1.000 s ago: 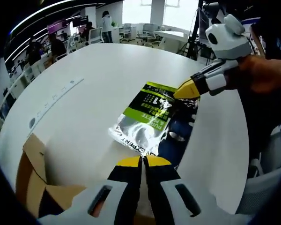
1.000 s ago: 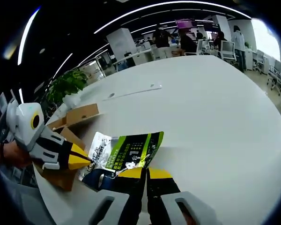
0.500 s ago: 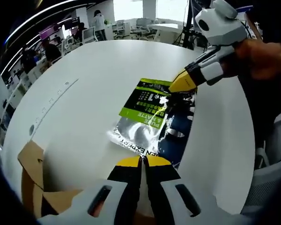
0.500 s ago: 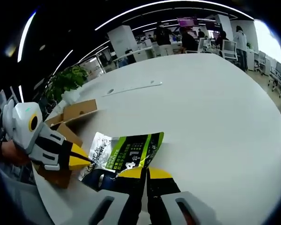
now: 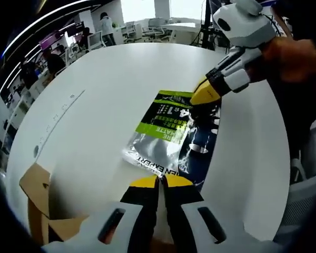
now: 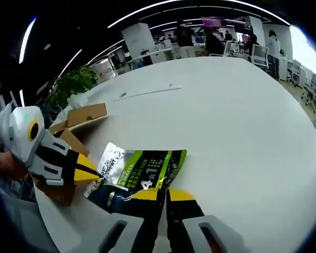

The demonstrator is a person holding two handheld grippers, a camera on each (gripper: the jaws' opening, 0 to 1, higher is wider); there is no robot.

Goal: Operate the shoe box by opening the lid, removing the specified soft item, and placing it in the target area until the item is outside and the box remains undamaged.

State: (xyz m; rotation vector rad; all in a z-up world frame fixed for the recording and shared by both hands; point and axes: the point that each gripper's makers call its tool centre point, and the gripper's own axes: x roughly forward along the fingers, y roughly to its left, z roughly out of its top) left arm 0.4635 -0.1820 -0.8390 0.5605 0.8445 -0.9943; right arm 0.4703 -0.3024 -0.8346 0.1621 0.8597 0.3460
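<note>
A soft packet (image 5: 166,132), green, silver and navy, stretches over the white round table (image 5: 105,95) between both grippers. My left gripper (image 5: 159,182) is shut, its yellow tips at the packet's near silver edge. The right gripper (image 5: 203,95), held by a hand, comes in from the upper right with its tips closed on the far corner. In the right gripper view the packet (image 6: 145,171) lies just past my right gripper (image 6: 166,195), and the left gripper (image 6: 89,174) pinches its silver end. The open cardboard shoe box (image 6: 76,118) stands behind, at the left.
The cardboard box flaps (image 5: 34,203) sit at the table's near edge beside my left gripper. A thin strip (image 6: 147,92) lies further out on the table (image 6: 237,121). A potted plant (image 6: 73,84), desks and people are in the background.
Both views have shifted slightly with the hands. The packet keeps its place between the two grippers, and both stay shut as before.
</note>
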